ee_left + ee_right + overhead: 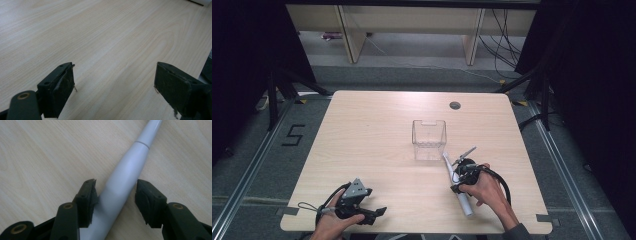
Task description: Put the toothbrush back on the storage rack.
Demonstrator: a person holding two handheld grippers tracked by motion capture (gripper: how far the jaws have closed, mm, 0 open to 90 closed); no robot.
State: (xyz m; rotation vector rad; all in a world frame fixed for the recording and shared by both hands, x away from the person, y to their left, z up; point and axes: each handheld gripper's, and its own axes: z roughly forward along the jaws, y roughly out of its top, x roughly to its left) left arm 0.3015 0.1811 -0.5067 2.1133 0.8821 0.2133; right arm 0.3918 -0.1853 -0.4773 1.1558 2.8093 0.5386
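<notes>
While your right gripper (116, 195) straddles the white handle (125, 173), you're at the grasp step: fingers set around it, not yet clamped. The handle looks like an electric toothbrush body, lying flat on the tabletop (372, 135) just in front of the clear container (429, 140), thin neck pointing toward it. In the right gripper view the handle runs diagonally up between your fingers; the left finger (87, 200) looks to be touching or nearly touching its side, the right finger (150, 202) stands apart with bare wood showing in the gap. So fingers are half apart, thing between them, no squeeze yet.

Next move, as I judge it: shift slightly so the handle is centred, then close on the thick part before lifting; gripping off-centre could roll it away.

Your left gripper (359, 202) rests near the front left edge of the tabletop, fingers wide apart, nothing between them.
</notes>
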